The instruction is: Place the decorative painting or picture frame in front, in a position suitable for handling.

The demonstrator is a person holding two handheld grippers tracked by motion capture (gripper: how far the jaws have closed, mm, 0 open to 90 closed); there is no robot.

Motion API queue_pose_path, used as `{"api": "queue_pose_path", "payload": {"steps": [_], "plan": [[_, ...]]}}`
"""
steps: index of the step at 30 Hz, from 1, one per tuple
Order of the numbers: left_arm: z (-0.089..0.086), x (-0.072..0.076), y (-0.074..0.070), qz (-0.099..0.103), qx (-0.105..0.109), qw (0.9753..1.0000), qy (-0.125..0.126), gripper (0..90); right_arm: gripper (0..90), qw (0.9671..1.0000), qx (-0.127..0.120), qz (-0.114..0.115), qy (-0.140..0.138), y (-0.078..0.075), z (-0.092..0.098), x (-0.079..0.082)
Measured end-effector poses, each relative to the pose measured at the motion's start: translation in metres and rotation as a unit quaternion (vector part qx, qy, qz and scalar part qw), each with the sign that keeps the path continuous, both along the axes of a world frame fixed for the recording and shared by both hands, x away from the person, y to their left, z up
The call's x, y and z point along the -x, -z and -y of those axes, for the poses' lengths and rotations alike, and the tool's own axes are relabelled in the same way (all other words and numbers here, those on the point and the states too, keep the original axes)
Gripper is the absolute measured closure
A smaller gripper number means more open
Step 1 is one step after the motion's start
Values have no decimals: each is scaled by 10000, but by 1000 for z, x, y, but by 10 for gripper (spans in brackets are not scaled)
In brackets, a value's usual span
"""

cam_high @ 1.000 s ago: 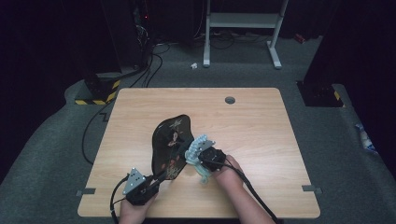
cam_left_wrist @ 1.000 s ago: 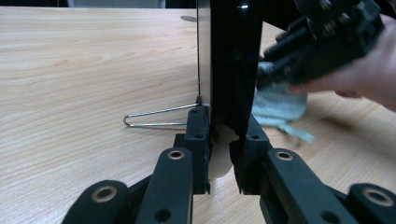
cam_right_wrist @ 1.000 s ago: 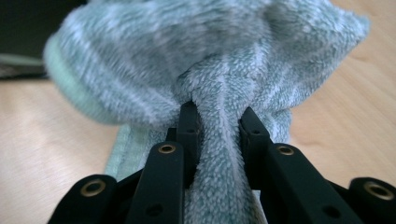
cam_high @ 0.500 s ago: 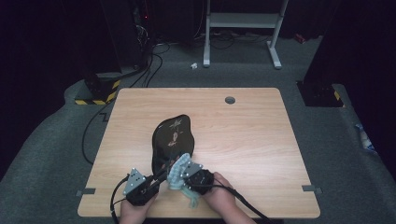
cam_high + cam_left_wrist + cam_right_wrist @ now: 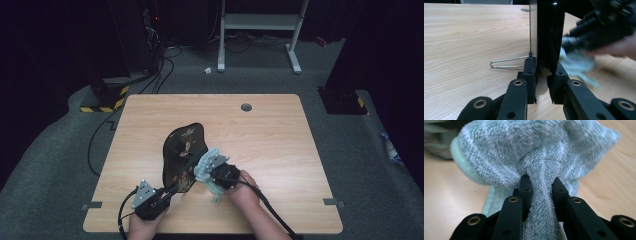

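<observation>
— Near the front edge of the table [image 5: 280,130], what's going on?

— The left hand-held gripper [image 5: 172,189] is pinching the lower edge of a black lacquered plate [image 5: 184,150] with a gold pattern, propping it tilted up off the wood. The left gripper view shows its jaws pressed onto the plate's rim, with a thin wire stand [image 5: 507,63] lying flat on the table just beside them.

— And the other one?

— The right hand-held gripper [image 5: 207,167] is clamped on a bunched pale green cloth [image 5: 209,165]; the right gripper view shows the fabric squeezed between its jaws.

— What has changed?

— Half a second ago the cloth sat low, near the plate's bottom end and close to the left gripper. Now it has moved up and to the right, against the plate's right side about halfway along. The plate itself has hardly shifted.

— Meaning?

— It looks like a wiping stroke running up the plate, so the cleaning seems under way rather than finished.

— Any containers?

— None; the plate carries nothing on it.
</observation>
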State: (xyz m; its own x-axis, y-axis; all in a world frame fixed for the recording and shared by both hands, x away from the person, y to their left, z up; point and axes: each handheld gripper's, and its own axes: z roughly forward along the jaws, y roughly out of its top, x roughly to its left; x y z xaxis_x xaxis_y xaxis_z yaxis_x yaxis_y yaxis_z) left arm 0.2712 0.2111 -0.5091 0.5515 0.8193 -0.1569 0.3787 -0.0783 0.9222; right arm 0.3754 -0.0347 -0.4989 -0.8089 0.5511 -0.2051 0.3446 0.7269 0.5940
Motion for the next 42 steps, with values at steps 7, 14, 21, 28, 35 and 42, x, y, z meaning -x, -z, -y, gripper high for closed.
{"api": "queue_pose_path", "payload": {"steps": [7,14,21,28,35,42], "plan": [[0,0,0,-2,-8,10000,4,779,746,9972,5,50,-746,3,-28,48],[-4,-1,-8,-29,-43,10000,-18,667,745,9973,-91,19,-729,5,-24,50],[-7,-4,-30,169,-5,9999,-8,570,744,9972,-105,43,-742,5,-22,50],[-7,-12,-52,302,38,9995,-24,556,744,9973,-149,41,-712,7,-21,50],[-4,-23,-70,490,186,9986,-19,591,744,9974,-183,9,-704,7,-21,49],[-5,-26,-77,546,332,9979,-99,759,744,9974,-218,-6,-684,6,-19,49]]}}
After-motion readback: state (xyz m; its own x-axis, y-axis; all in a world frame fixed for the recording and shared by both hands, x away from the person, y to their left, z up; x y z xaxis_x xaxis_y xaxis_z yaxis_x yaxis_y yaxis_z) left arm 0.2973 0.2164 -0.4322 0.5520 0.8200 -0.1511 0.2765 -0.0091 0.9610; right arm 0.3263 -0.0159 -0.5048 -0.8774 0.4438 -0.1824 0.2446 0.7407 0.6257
